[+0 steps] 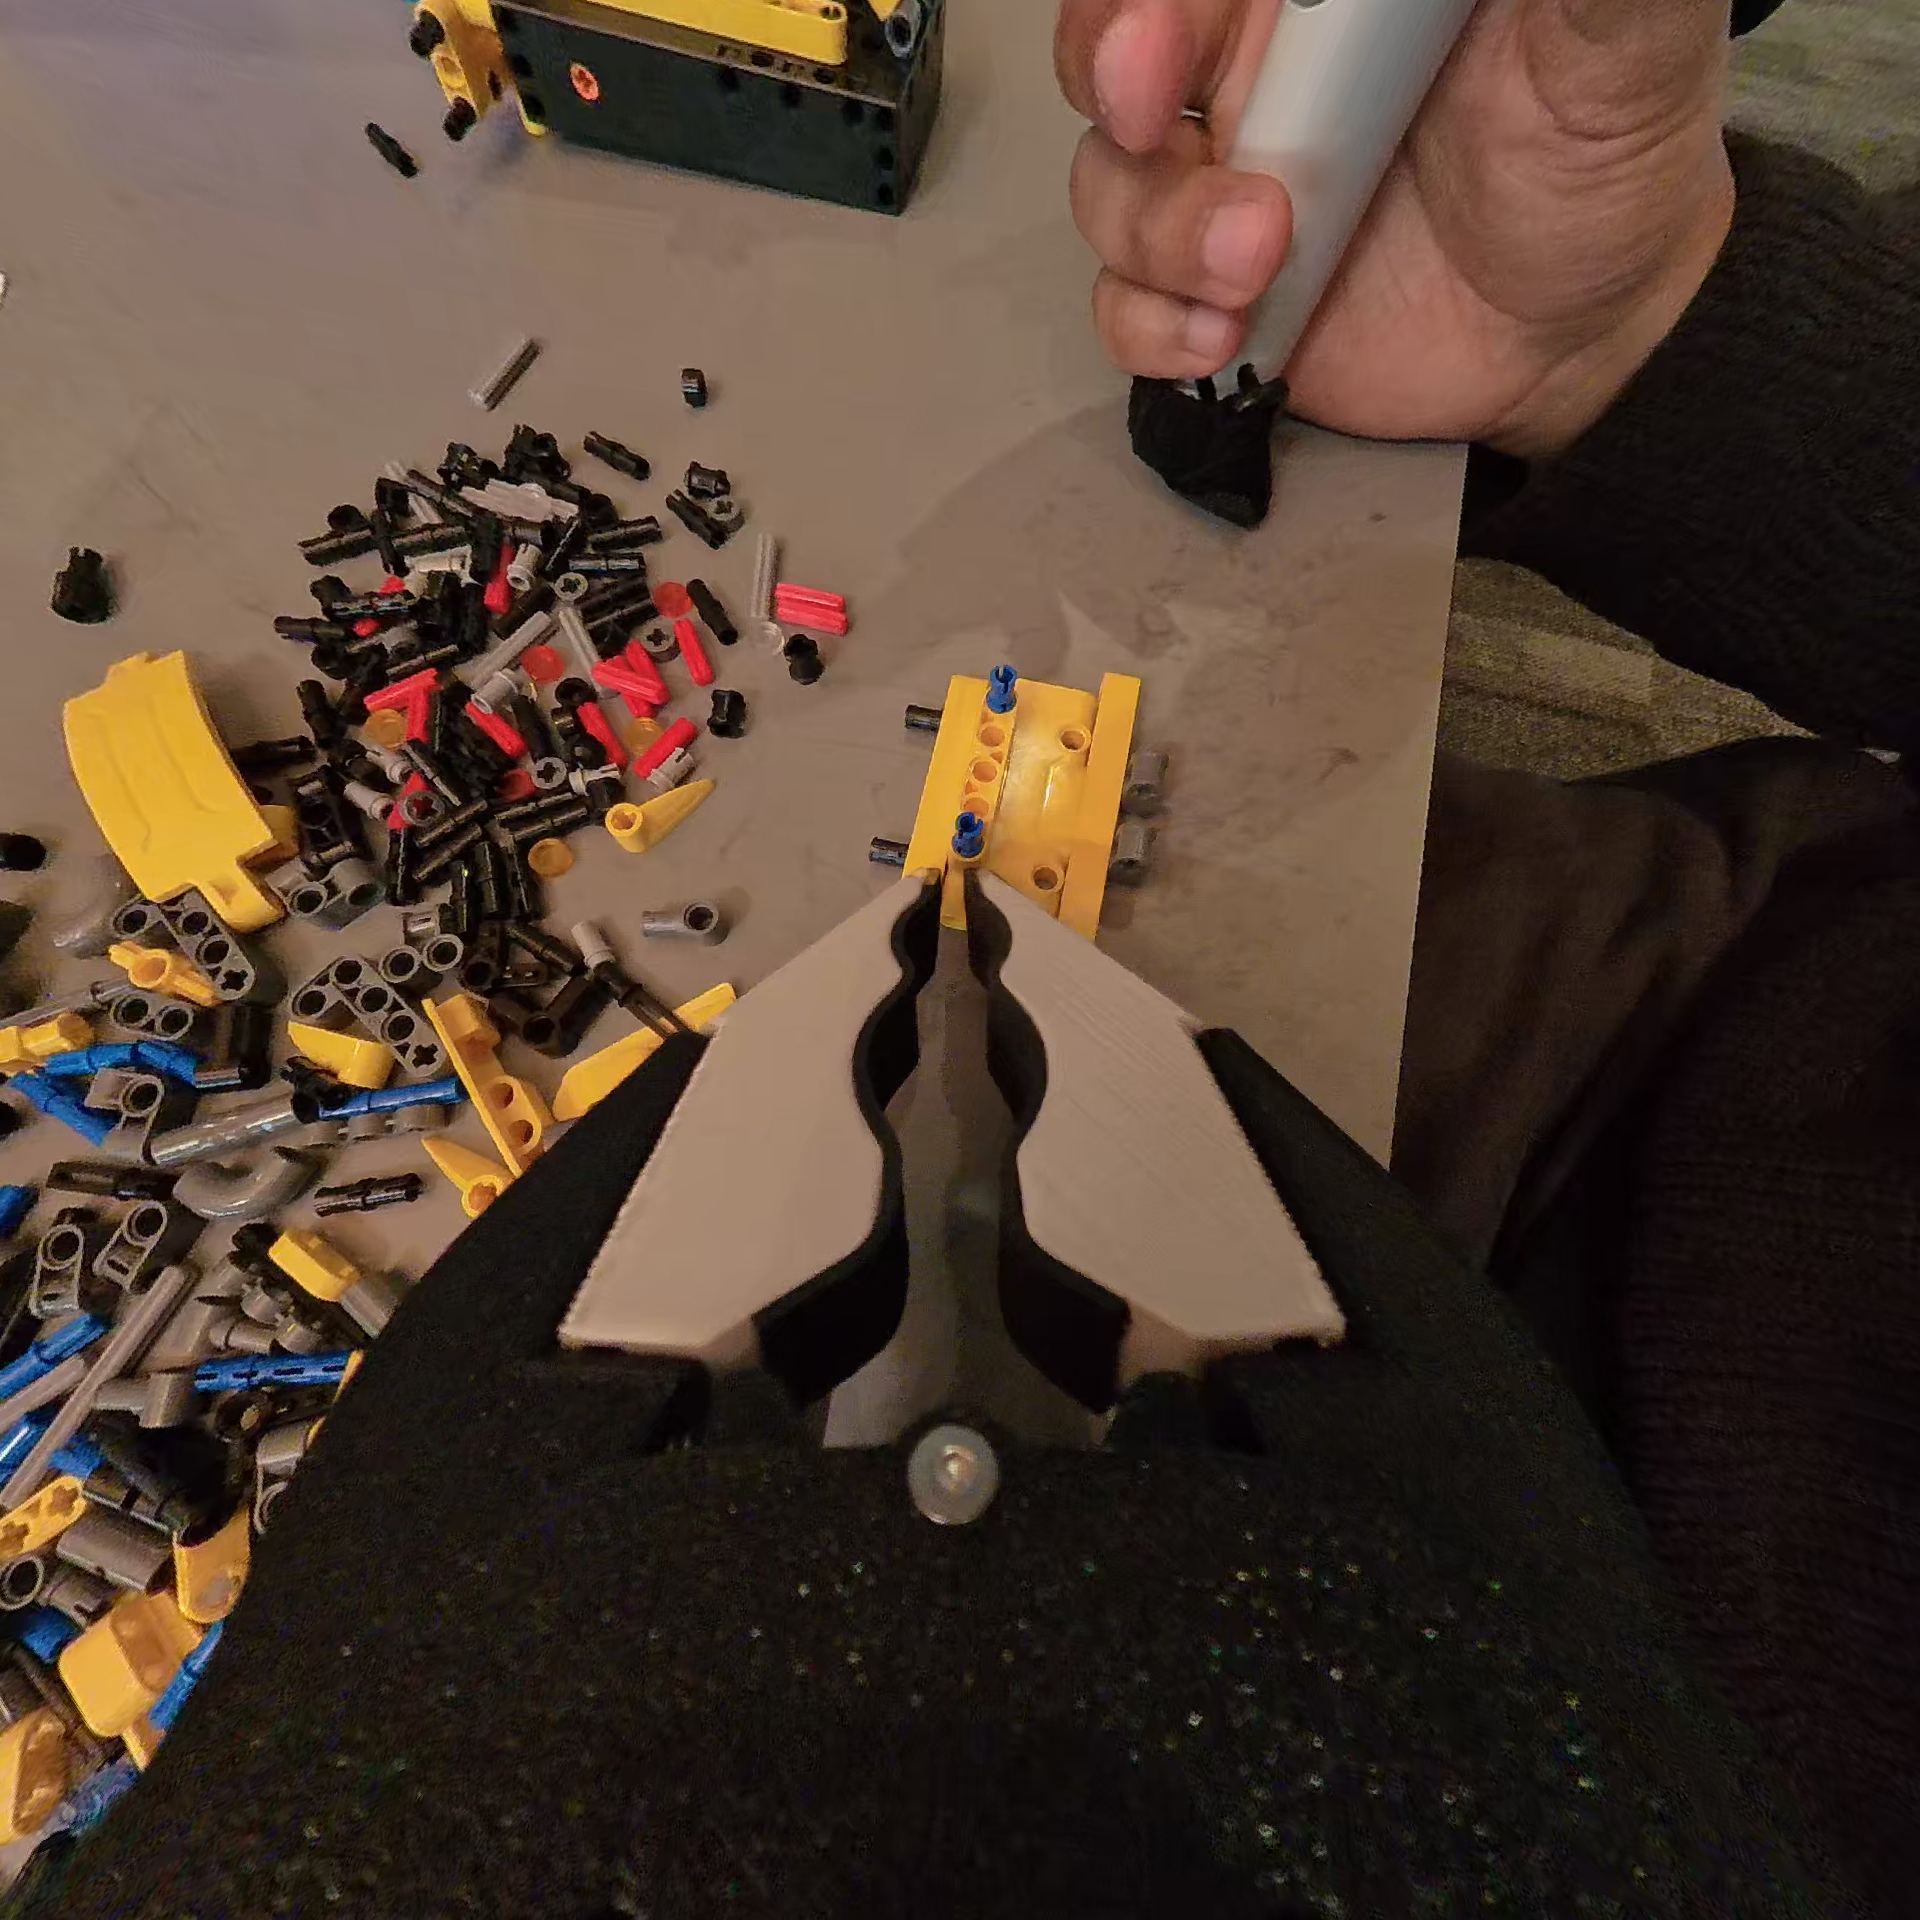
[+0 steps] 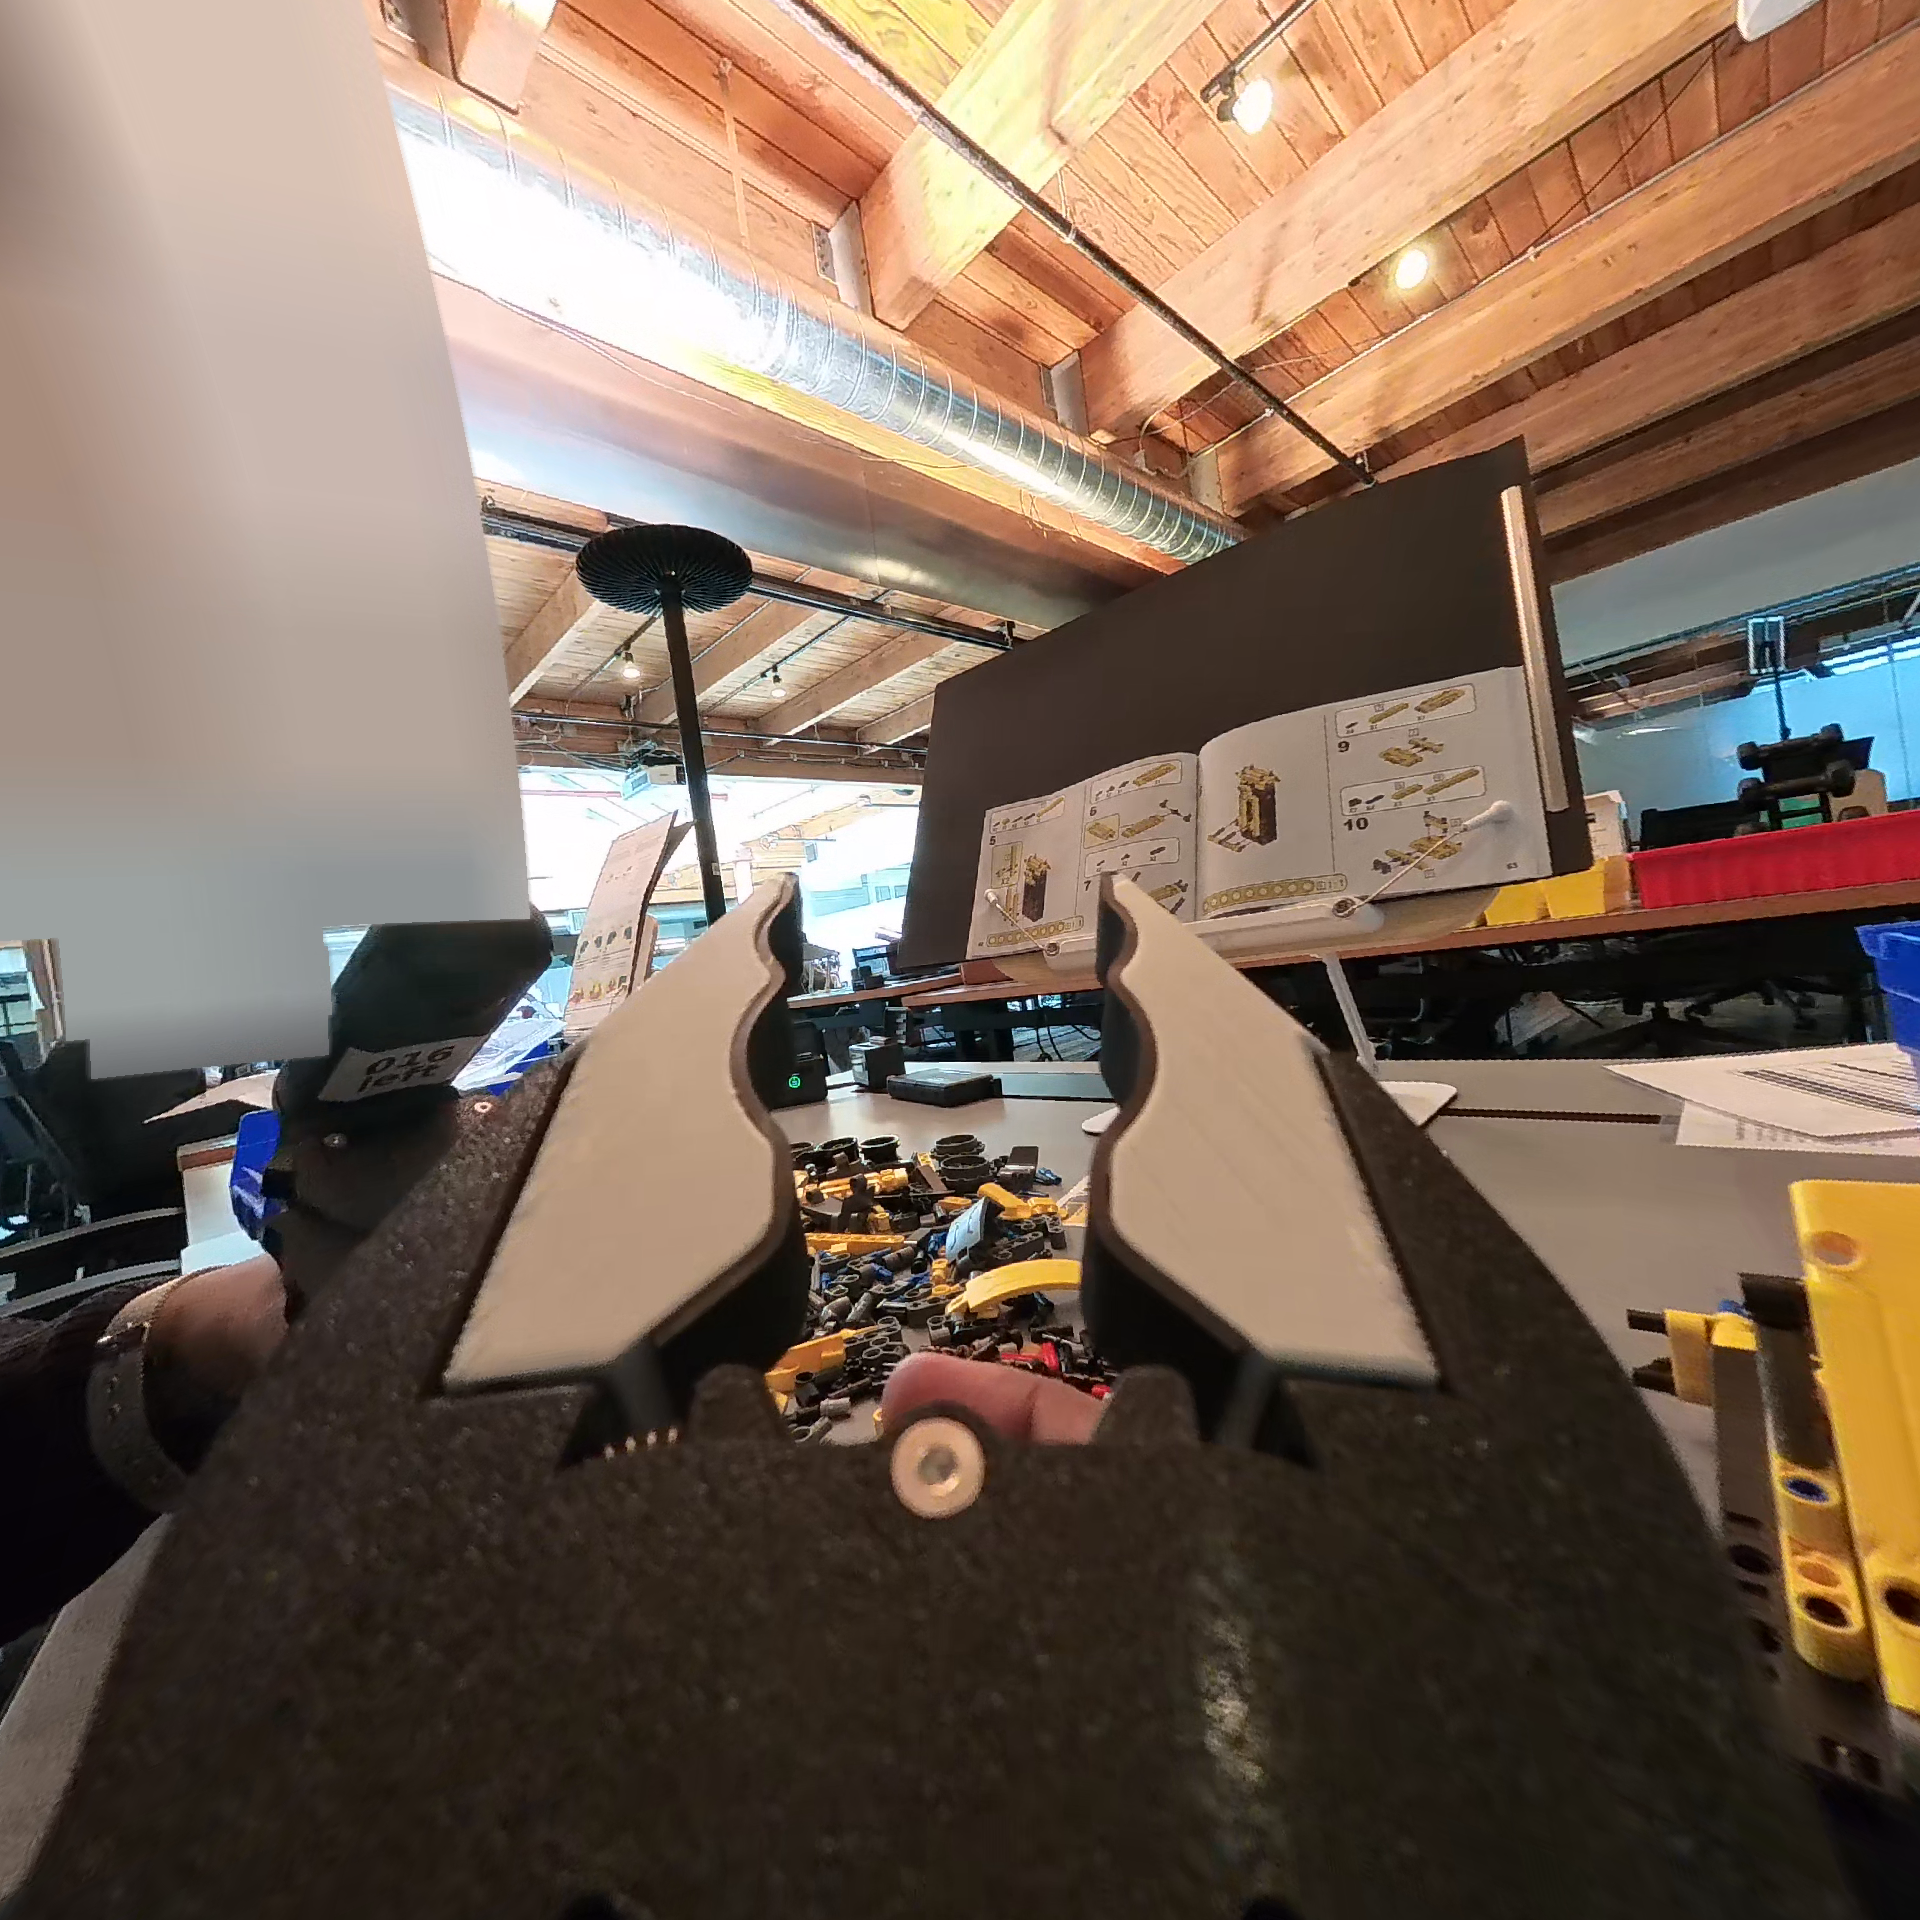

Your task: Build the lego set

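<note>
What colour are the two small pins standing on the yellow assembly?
Blue pins, clearest in the left wrist view.

A blurred patch [image 2: 229,499] covers the right wrist view at 10 o'clock. The black-and-yellow block model [image 1: 717,83] is cut off at 12 o'clock in the left wrist view; the loose brick pile [image 1: 125,1299] runs off at 9 o'clock.

The left gripper [image 1: 954,881] has grey plastic fingers [image 1: 790,1122] with fine printed ridges, matt, lined with black foam; its body is black, grainy and rough; the yellow assembly [image 1: 1039,790] it pinches is smooth glossy plastic, like the loose pieces [image 1: 499,686]; the table [image 1: 1247,644] is grey, matt, lightly smeared; the ceiling beams [image 2: 1039,187] are bare wood; the duct [image 2: 935,416] is ribbed shiny metal; the booklet [image 2: 1247,821] is paper.
</note>
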### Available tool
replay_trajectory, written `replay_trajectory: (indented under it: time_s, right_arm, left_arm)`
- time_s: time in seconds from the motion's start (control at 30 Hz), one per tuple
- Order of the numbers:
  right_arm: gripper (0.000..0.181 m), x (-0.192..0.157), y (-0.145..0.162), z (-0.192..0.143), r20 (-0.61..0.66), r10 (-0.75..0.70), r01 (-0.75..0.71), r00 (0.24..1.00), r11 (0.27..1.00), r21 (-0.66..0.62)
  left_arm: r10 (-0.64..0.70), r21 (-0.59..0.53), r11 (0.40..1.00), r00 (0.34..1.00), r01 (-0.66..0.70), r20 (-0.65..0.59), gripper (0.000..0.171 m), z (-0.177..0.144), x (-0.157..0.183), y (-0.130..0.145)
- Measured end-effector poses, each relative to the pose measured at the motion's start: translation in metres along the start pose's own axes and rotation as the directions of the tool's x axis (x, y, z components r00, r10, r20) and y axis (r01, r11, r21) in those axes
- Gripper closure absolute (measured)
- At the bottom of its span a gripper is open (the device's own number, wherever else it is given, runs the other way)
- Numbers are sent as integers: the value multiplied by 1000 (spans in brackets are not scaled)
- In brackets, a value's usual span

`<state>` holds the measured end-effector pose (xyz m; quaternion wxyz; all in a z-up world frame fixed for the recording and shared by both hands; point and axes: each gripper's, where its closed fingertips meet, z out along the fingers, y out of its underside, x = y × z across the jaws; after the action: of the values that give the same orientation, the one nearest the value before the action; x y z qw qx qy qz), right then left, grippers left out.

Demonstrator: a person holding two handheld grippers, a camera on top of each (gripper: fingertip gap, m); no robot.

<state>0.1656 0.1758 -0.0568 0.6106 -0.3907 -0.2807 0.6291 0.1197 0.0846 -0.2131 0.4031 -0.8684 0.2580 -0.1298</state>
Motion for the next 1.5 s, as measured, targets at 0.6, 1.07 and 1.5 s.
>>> replay_trajectory:
  time_s: [0.6,1.07,1.5]
  right_arm:
    - [125,-1,1,0,-3,-9,9,1000,1000,-5]
    - [127,-3,2,1,-8,-41,41,999,999,-9]
    - [128,-3,2,0,-7,-32,32,999,999,-6]
  left_arm:
    - [-10,-7,1000,1000,10,-17,170,1,1,1]
    - [-14,-18,1000,1000,14,-11,169,2,0,2]
    - [-30,-18,999,1000,30,9,169,2,-4,2]
